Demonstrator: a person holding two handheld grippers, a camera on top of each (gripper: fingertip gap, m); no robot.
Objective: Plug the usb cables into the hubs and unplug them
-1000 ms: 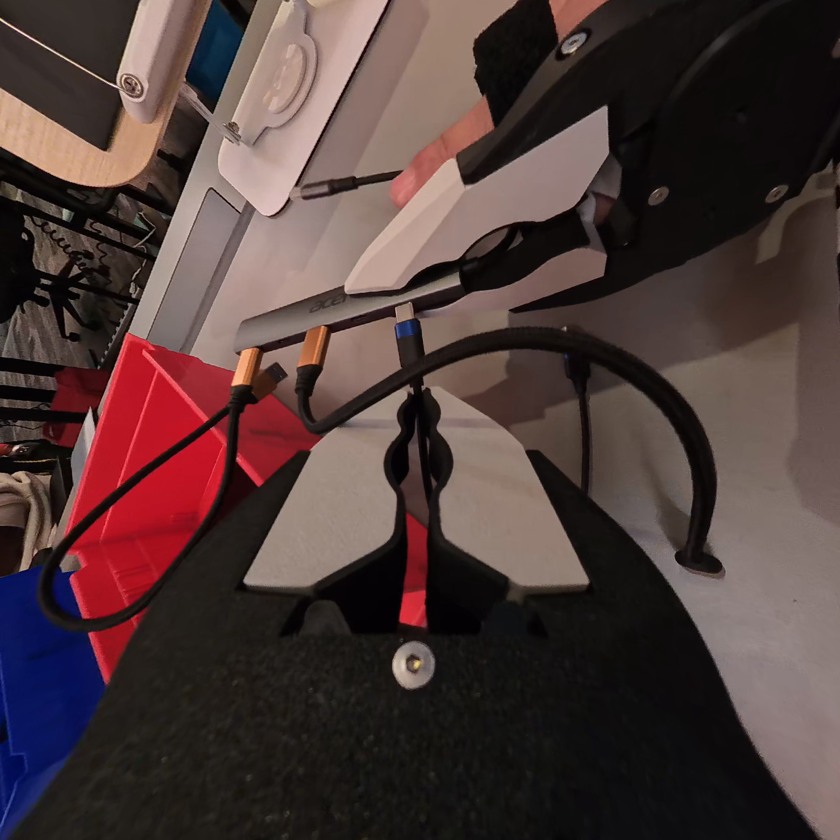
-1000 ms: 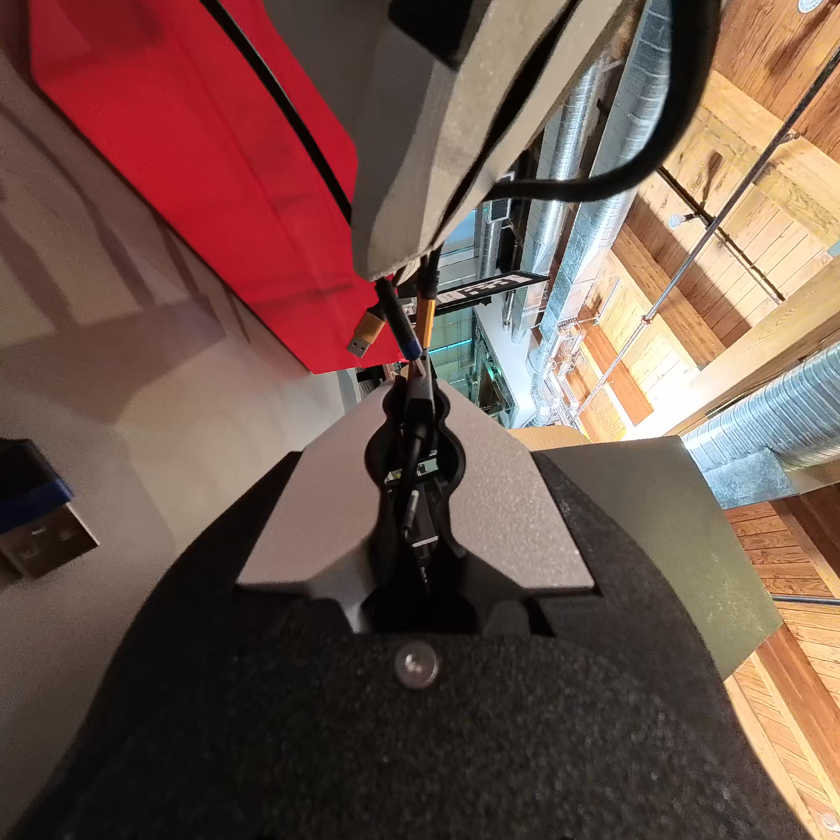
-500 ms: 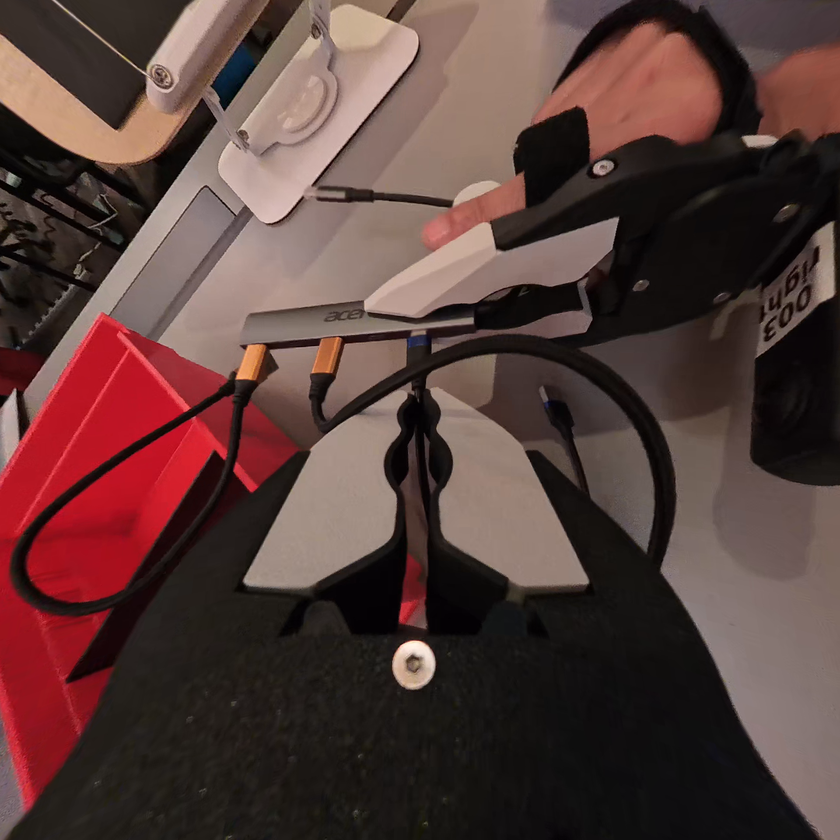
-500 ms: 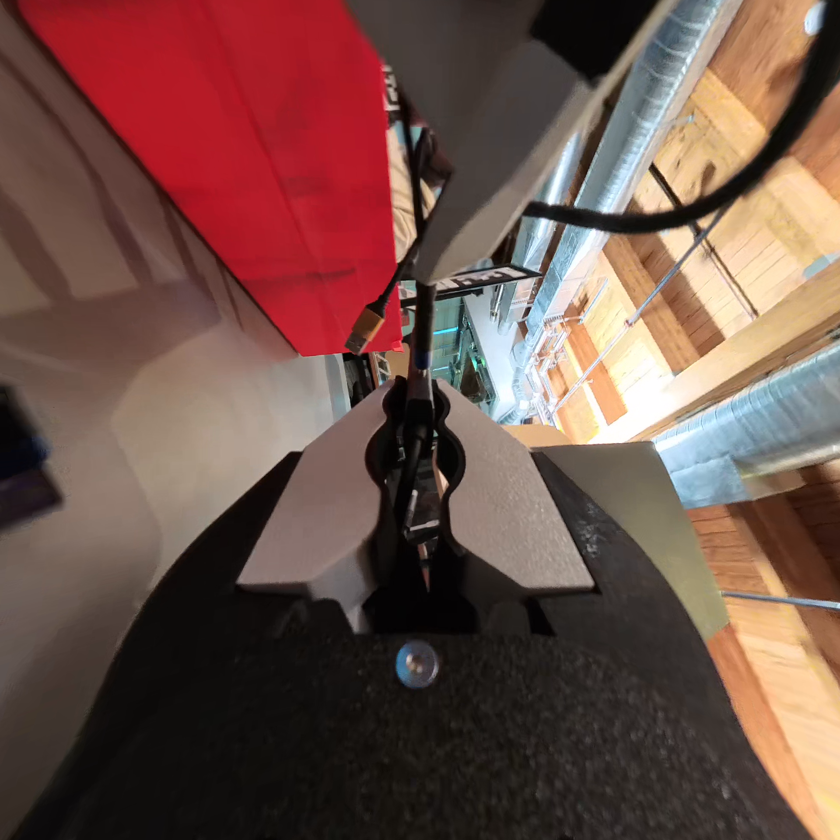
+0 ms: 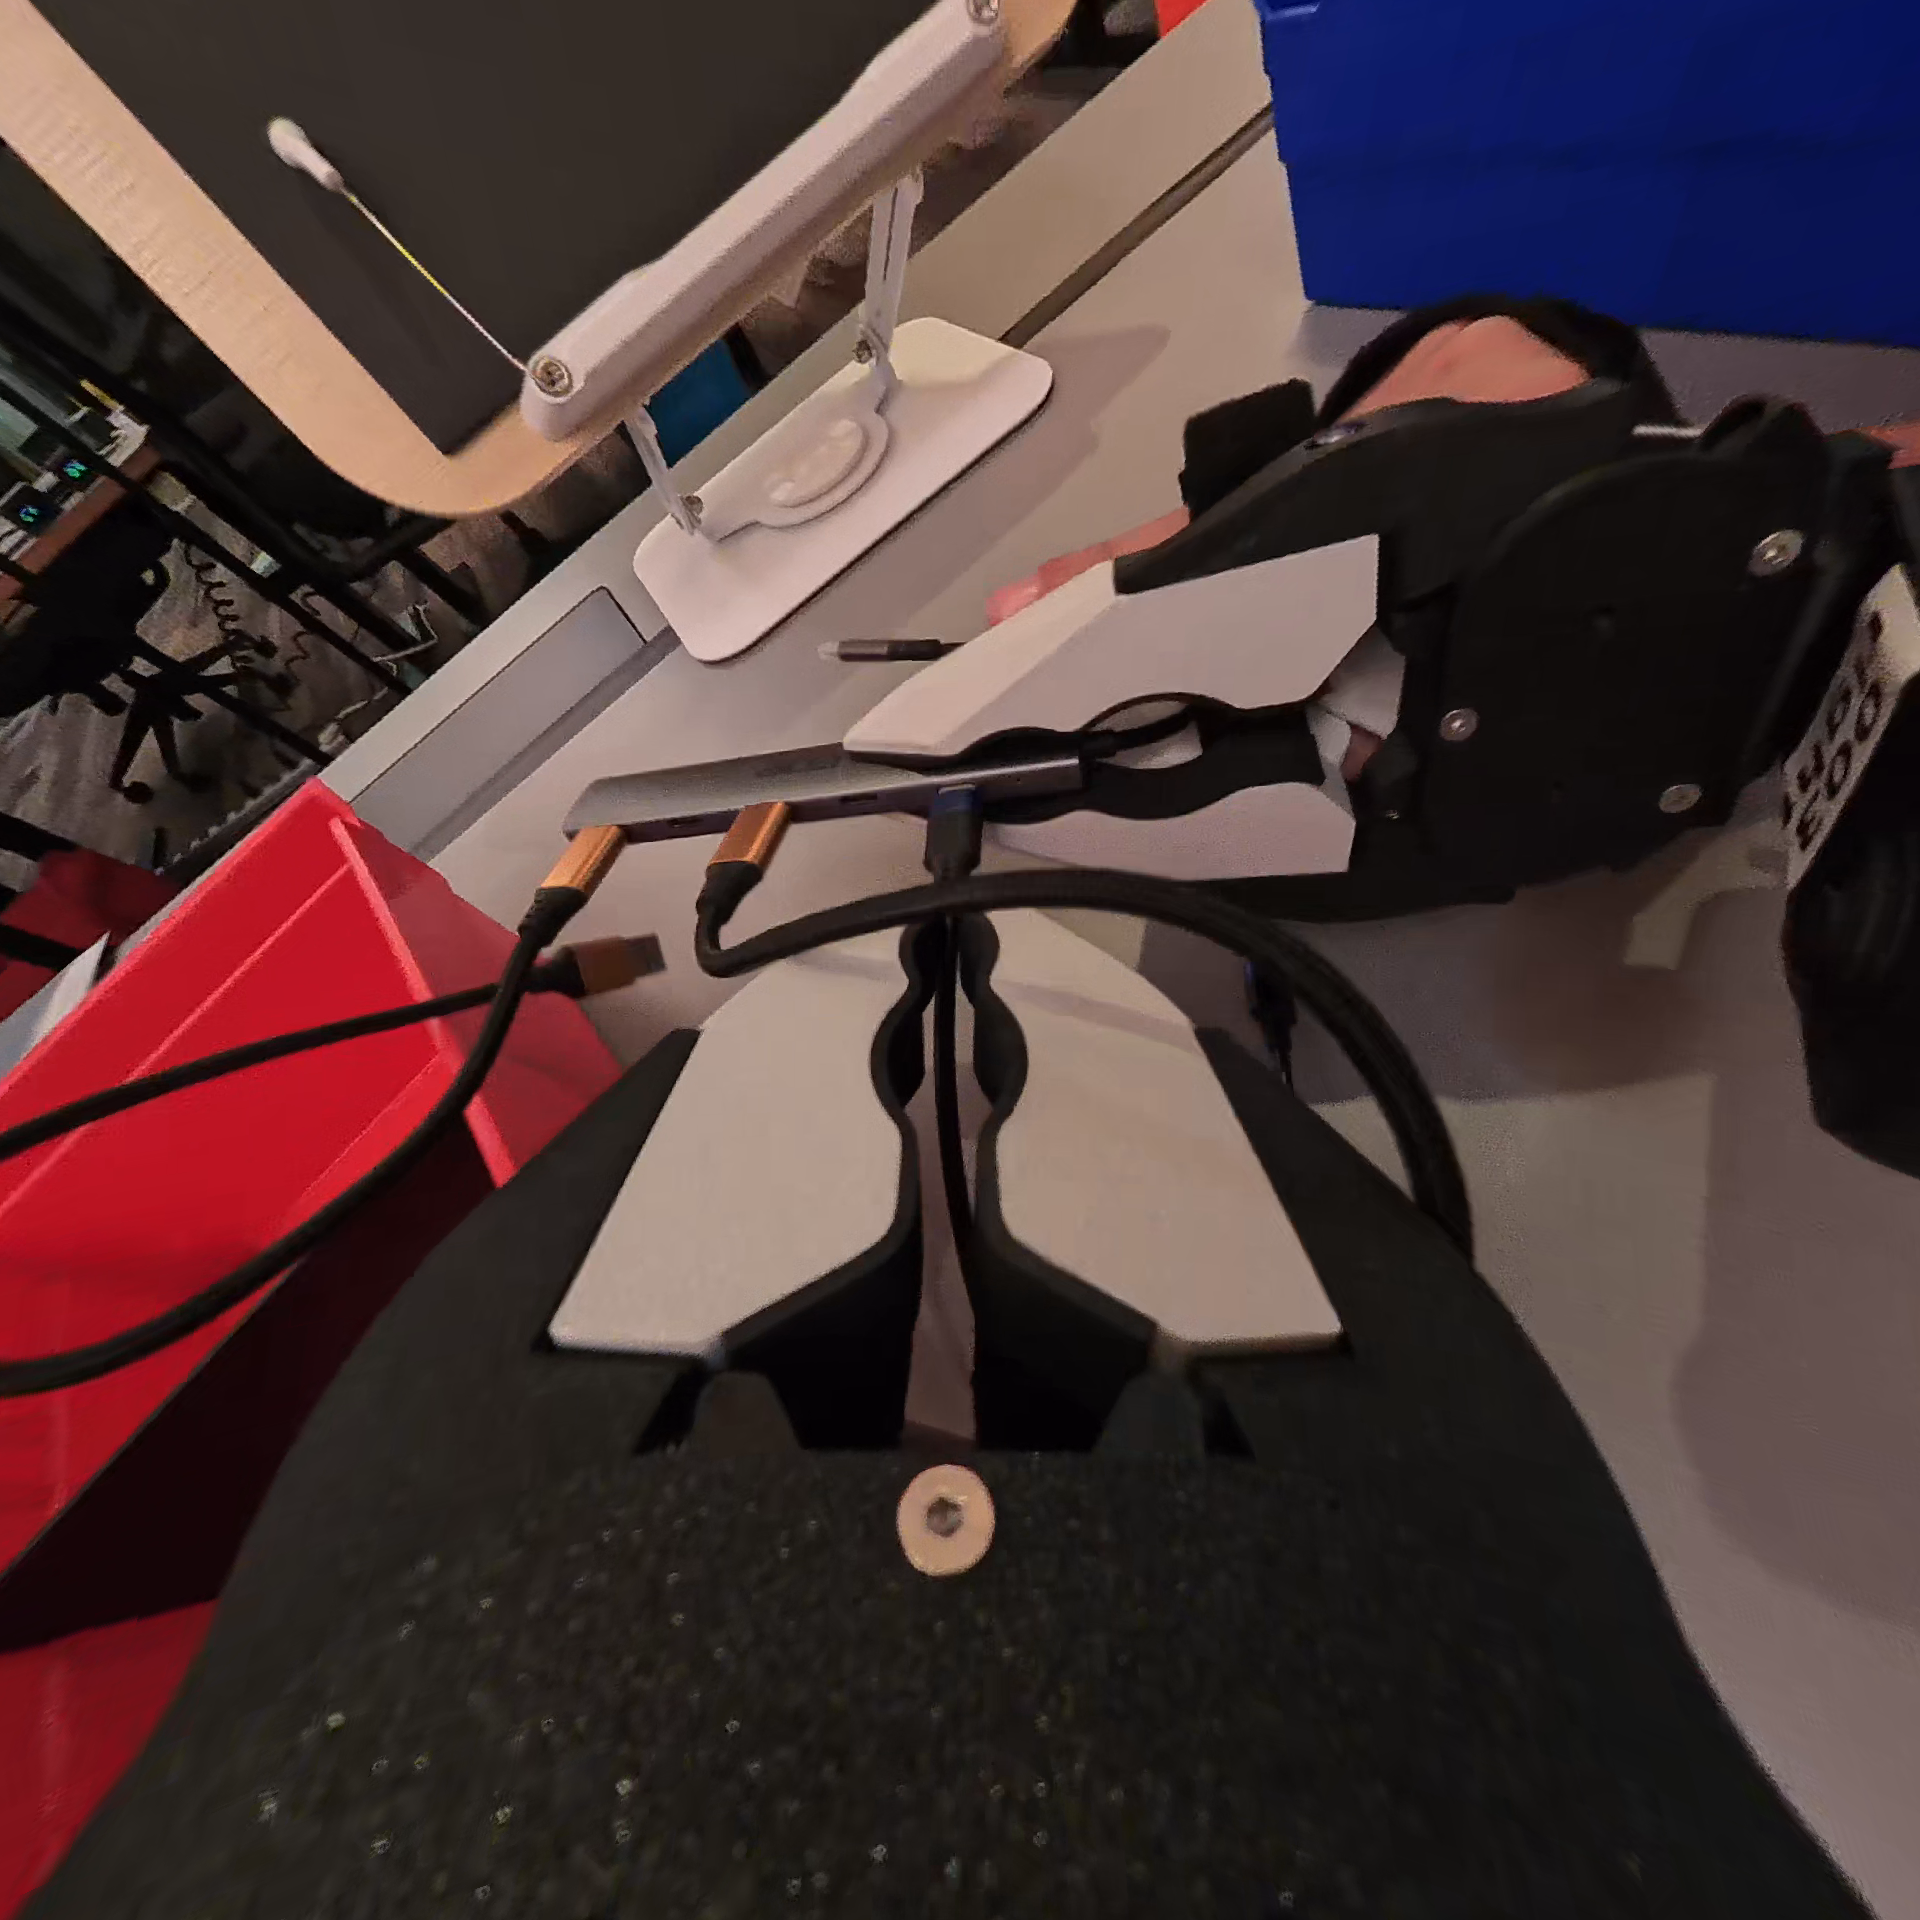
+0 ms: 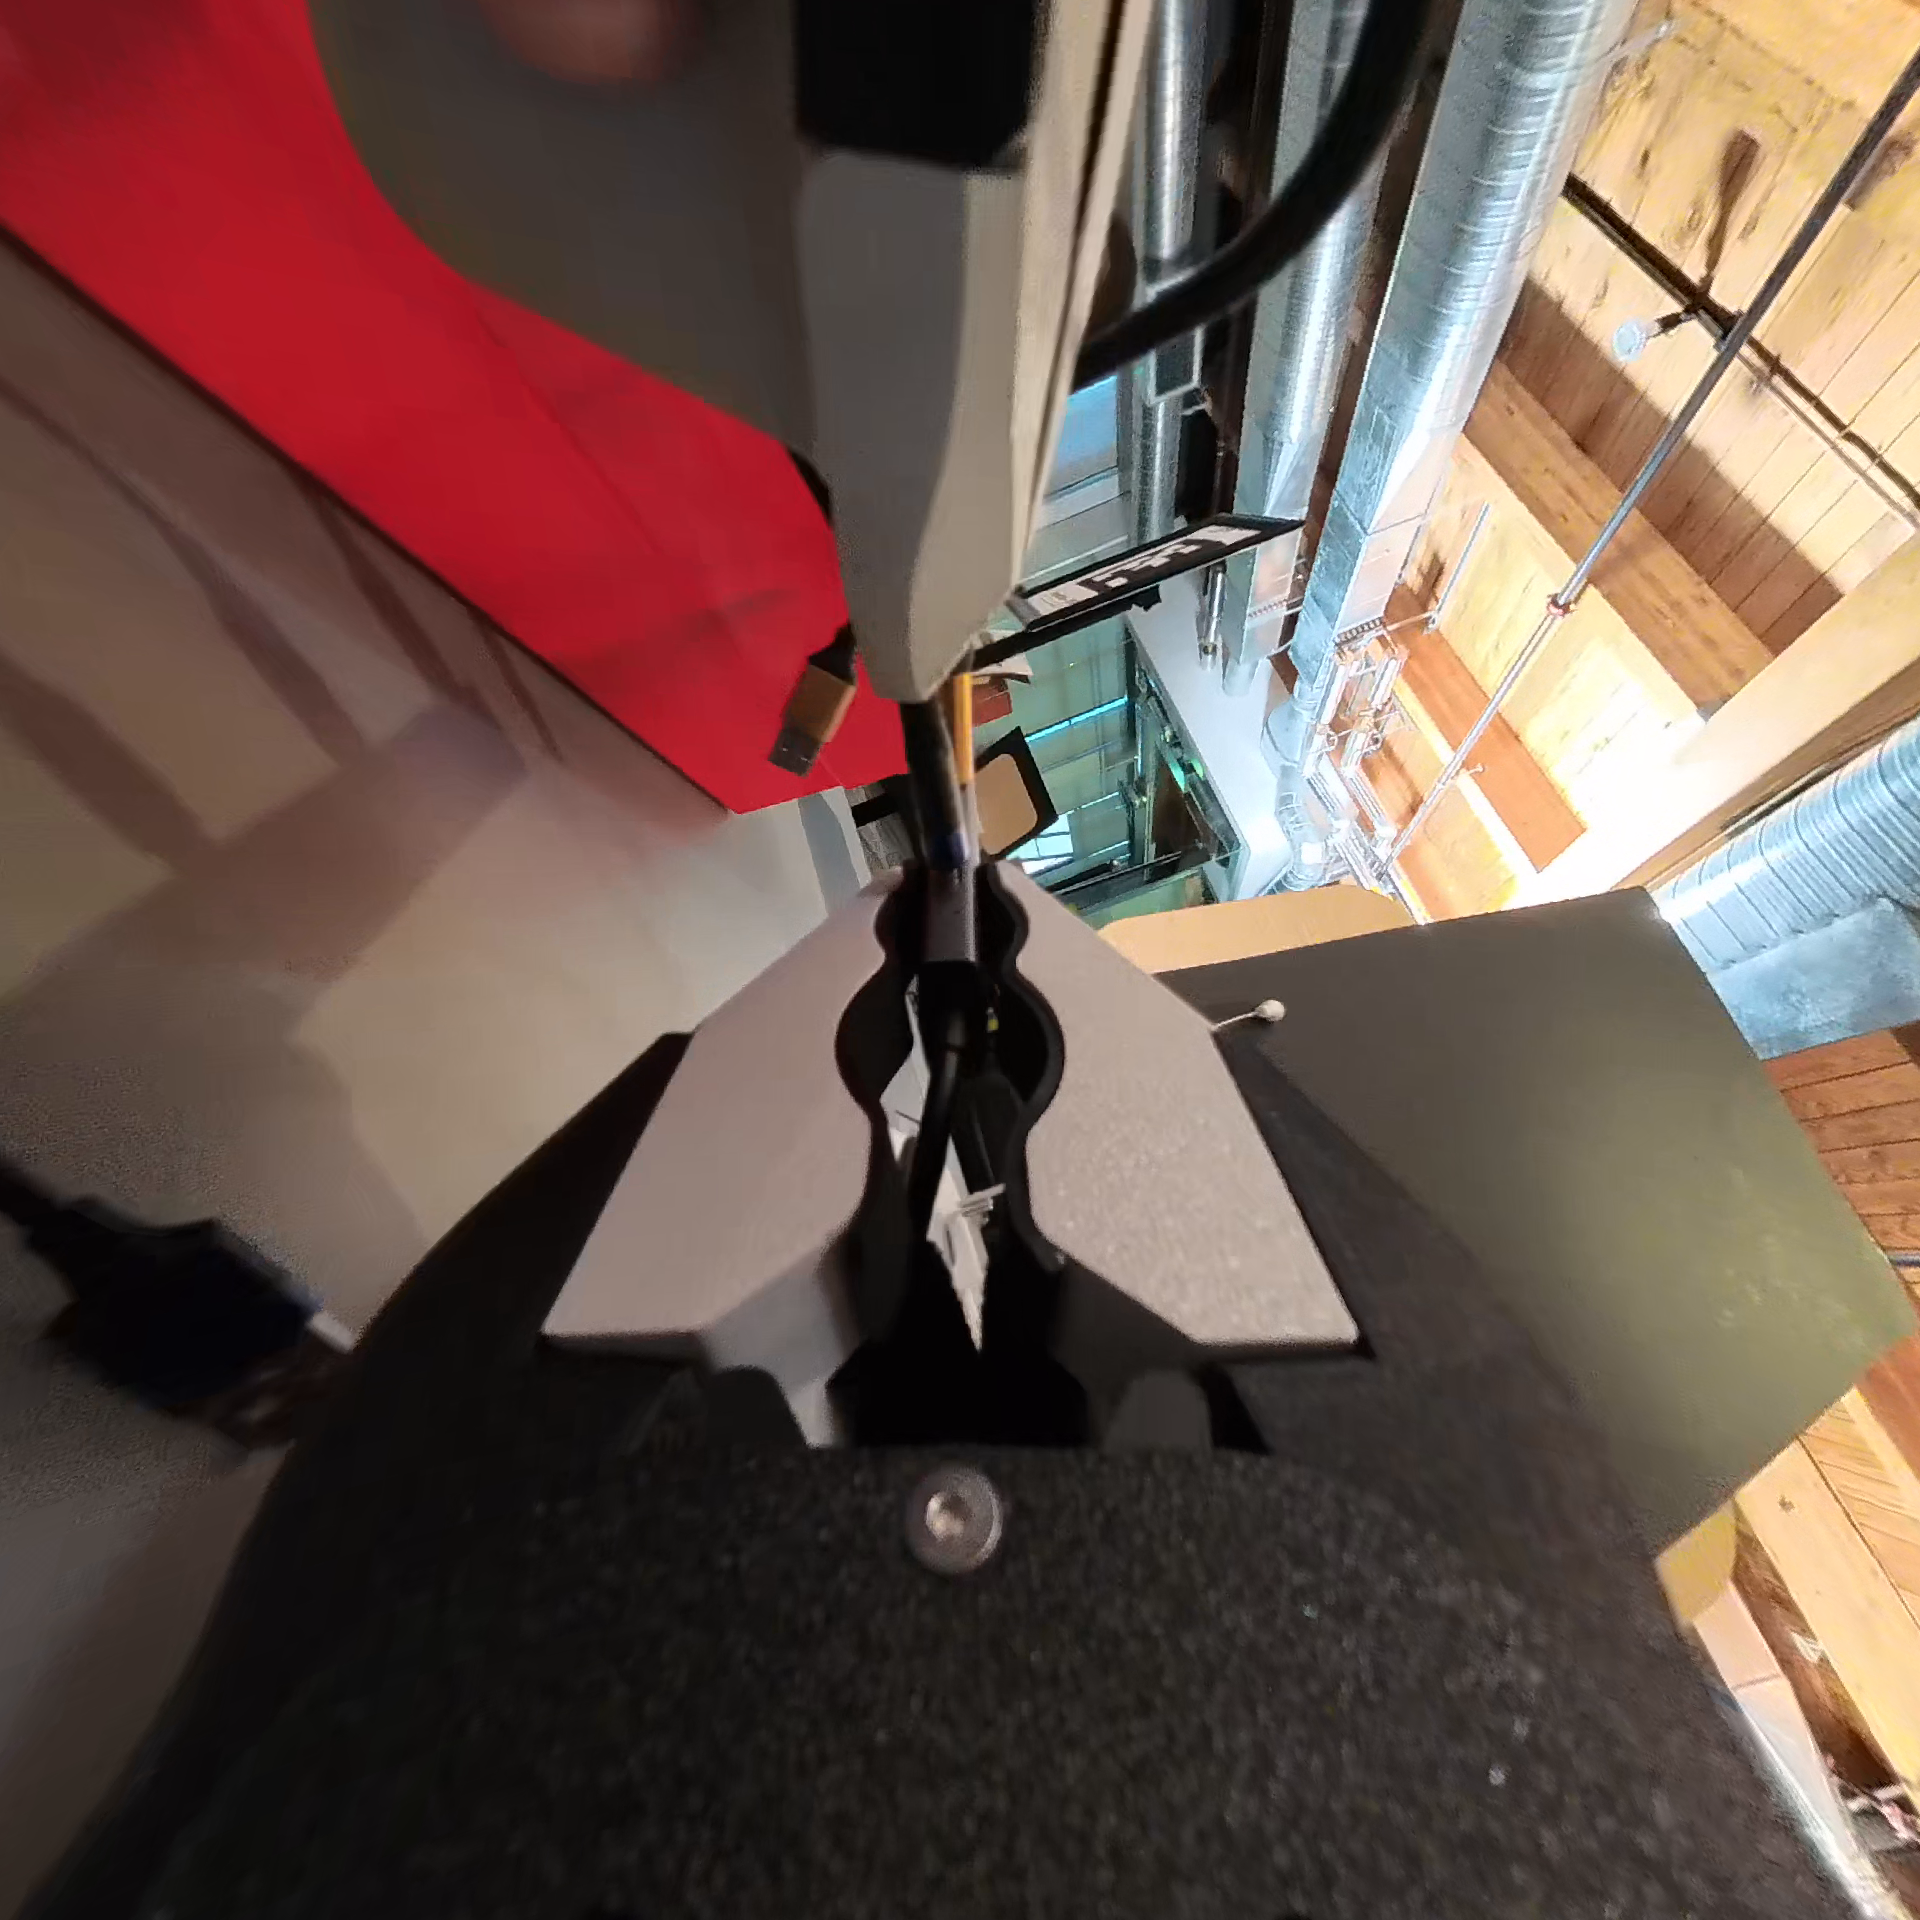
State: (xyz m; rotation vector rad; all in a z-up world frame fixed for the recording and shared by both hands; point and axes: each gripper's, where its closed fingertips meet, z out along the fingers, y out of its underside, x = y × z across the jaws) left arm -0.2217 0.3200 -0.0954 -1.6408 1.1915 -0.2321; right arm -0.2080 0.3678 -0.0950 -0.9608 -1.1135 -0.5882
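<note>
— Gripping what, over the pale table (image 5: 1662,1507)?
— Left gripper (image 5: 948,940): clamped on thin black cable (image 5: 943,1049), blue-ringed plug (image 5: 951,831) seated in grey USB hub (image 5: 727,795).
— And the hub?
— Pinched at its end by right gripper (image 5: 904,753), lifted above table; two orange-sleeved plugs (image 5: 743,844) alongside, red bin (image 5: 208,1091) left.

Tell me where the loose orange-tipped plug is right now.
In the left wrist view the loose orange plug hangs at centre-left, unplugged, below the grey hub and beside the red bin, left of the left gripper.
</note>
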